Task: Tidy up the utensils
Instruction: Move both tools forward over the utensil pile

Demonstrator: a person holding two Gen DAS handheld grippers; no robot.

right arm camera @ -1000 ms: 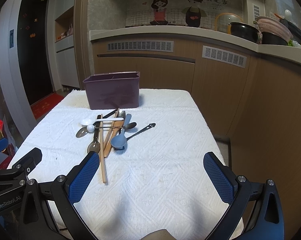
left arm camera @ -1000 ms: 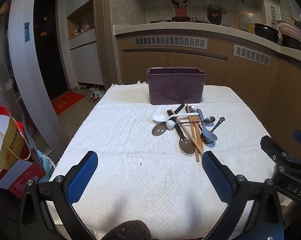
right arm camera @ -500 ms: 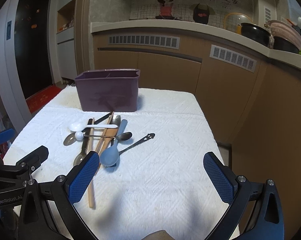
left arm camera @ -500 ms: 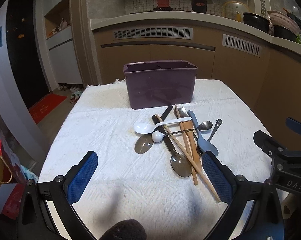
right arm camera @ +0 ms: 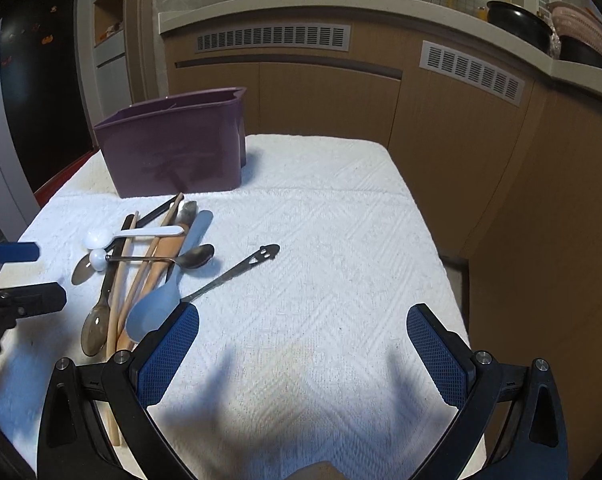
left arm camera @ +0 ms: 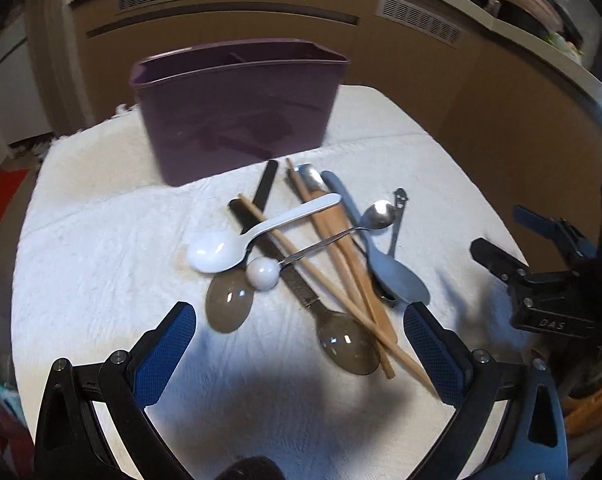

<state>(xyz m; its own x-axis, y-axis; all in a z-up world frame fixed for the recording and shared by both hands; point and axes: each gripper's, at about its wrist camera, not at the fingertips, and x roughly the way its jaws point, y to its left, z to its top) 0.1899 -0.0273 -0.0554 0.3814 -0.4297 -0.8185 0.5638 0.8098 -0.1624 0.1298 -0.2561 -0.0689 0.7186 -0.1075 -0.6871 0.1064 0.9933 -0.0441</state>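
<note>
Left gripper [left arm camera: 299, 334] open, white towelled table [right arm camera: 341, 240], kitchen cabinets [right arm camera: 325, 100]

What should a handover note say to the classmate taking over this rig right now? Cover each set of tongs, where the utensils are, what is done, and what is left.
Left tongs: open, empty, hovering low over the near end of the pile.
Right tongs: open, empty, over bare towel, to the right of the pile.
Utensils: all loose in a crossed heap in front of the purple bin: white spoon, chopsticks, blue spoon, metal spoons.
Done: nothing visibly sorted; most of the bin's inside is hidden.
Left: pick each utensil and put it in the bin.
</note>
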